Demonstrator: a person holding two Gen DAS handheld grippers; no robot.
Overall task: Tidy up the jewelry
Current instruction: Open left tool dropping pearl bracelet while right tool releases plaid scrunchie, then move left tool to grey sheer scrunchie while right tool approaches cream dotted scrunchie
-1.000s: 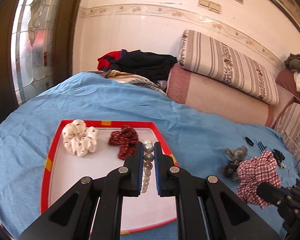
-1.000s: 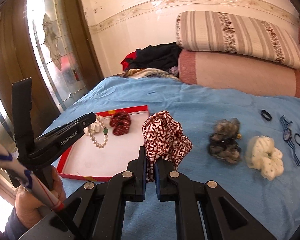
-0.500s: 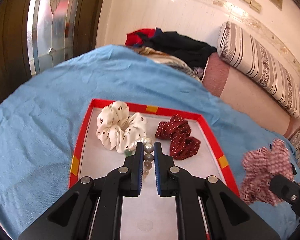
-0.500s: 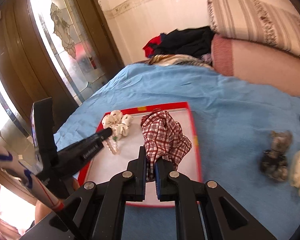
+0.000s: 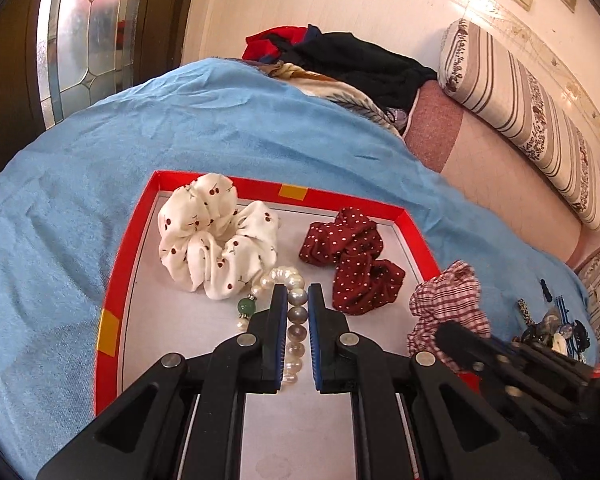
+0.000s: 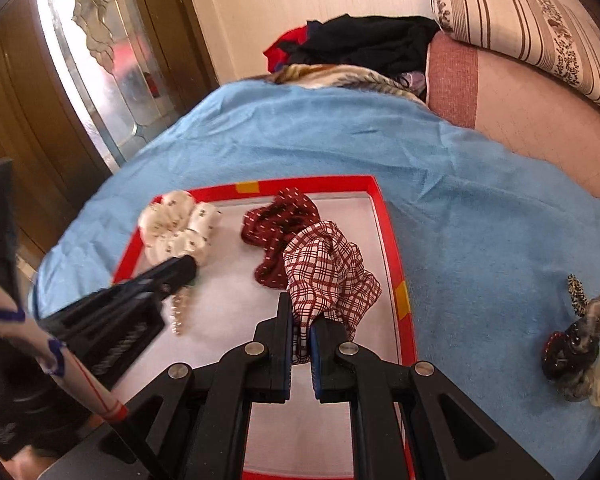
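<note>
A red-rimmed white tray [image 5: 112, 280] lies on the blue bedspread; it also shows in the right wrist view [image 6: 396, 256]. In it are a white cherry-print scrunchie [image 5: 216, 236], a dark red dotted scrunchie [image 5: 352, 260] and a pearl necklace [image 5: 292, 320] with a green bead. My left gripper [image 5: 298, 300] is shut on the pearl necklace, which rests on the tray floor. My right gripper [image 6: 300, 320] is shut on a red plaid scrunchie [image 6: 328, 276], held over the tray's right part; this scrunchie also shows in the left wrist view [image 5: 444, 304].
More hair ties and scrunchies [image 6: 580, 344] lie on the bedspread to the right of the tray. A clothes pile [image 5: 340, 56] and striped pillows [image 5: 520, 104] are at the back. A glass door [image 5: 80, 32] stands at the left.
My right gripper has carried the plaid scrunchie left, over the tray. My left gripper has lowered the pearl necklace onto the tray beside the white scrunchie.
</note>
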